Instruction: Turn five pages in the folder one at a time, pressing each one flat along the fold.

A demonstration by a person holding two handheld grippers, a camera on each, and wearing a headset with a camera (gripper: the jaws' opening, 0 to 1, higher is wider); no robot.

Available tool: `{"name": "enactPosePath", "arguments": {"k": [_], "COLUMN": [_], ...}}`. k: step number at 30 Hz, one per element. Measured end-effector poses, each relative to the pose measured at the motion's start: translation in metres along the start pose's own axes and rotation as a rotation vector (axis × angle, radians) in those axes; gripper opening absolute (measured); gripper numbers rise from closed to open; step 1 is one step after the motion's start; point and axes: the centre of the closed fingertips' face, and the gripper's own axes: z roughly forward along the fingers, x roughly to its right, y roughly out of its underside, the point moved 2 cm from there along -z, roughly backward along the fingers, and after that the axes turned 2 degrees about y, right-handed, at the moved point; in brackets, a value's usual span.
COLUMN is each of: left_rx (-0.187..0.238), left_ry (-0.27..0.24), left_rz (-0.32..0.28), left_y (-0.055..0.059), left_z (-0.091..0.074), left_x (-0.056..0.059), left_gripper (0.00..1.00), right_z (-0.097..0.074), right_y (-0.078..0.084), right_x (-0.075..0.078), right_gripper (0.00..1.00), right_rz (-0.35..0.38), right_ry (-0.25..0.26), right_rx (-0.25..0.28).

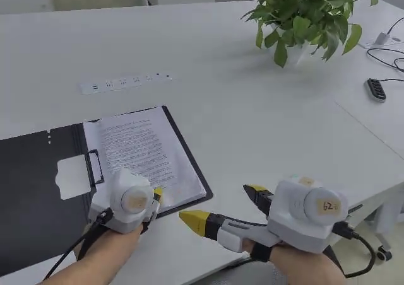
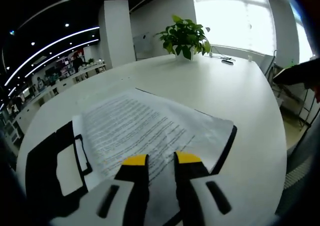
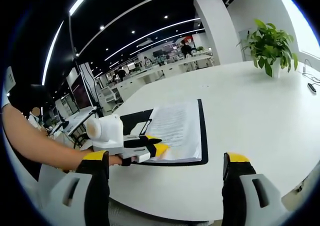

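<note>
Black folder (image 1: 31, 190) lies open on the white table (image 1: 265, 121), near the front edge, left of centre. A stack of printed pages (image 1: 142, 149) sits flat on its right half; the left half is bare black cover with a white patch (image 1: 72, 176) just beside the spine clip (image 1: 95, 166).

Left gripper (image 2: 161, 161) is at the bottom edge of the pages. Its jaws are almost together with a thin gap, yellow tips over the paper. Can't tell if they touch the sheet or have any of it.

Right gripper (image 3: 165, 158) hovers off the folder's lower right corner, over bare table. Its jaws are spread wide with nothing between them, pointing left towards the other gripper.

A potted plant (image 1: 309, 14) stands at the far right, well apart. A white power strip (image 1: 123, 82) lies beyond the folder.
</note>
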Motion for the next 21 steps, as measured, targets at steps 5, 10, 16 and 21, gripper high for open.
{"name": "enactPosePath", "arguments": {"k": [5,10,16,21], "left_rx": [0.008,0.011,0.011,0.009], "left_ry": [0.002,0.001,0.002,0.005], "left_rz": [0.017,0.019,0.01,-0.003], "left_y": [0.0,0.0,0.0,0.0], "left_z": [0.0,0.0,0.001,0.0], "left_x": [0.0,0.0,0.0,0.0], "left_gripper": [0.12,0.08,0.05,0.03], "right_z": [0.008,0.024,0.057,0.077], "right_y": [-0.001,-0.006,0.002,0.014], "right_x": [0.002,0.005,0.006,0.01], "right_gripper": [0.94,0.85,0.76,0.66], "right_rz": [-0.019,-0.038,-0.045,-0.011], "right_ry": [-0.014,-0.038,-0.063,-0.06], "right_rx": [-0.04,-0.101,-0.163,-0.203]}}
